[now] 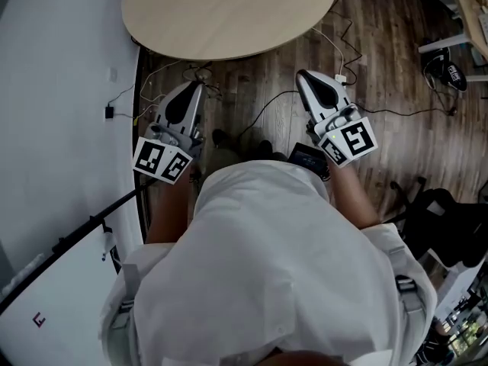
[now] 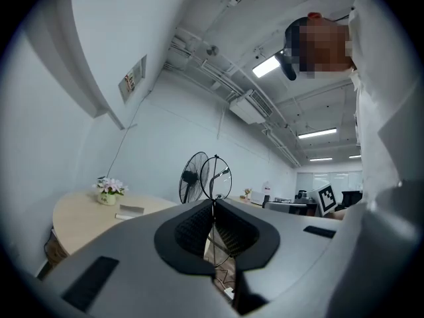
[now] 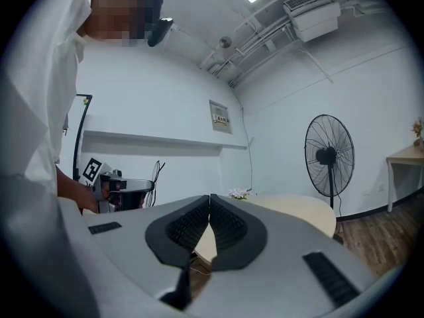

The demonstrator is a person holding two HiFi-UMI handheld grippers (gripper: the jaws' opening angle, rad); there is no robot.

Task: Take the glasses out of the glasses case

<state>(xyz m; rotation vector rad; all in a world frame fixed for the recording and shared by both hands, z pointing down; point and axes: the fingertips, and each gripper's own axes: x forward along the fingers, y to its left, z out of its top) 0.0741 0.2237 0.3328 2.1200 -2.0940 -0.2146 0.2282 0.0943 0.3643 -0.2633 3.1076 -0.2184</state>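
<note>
Left gripper (image 1: 196, 88), right gripper (image 1: 303, 75): fingers pressed closed, nothing gripped. Flat grey case (image 2: 130, 210) seen on round bench (image 1: 229, 17), well apart from both.

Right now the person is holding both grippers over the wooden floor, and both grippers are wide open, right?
Not quite. The left gripper and the right gripper are both shut, jaws pressed together with nothing between them. The left gripper view and the right gripper view show this. They are indeed held over the wooden floor.
</note>
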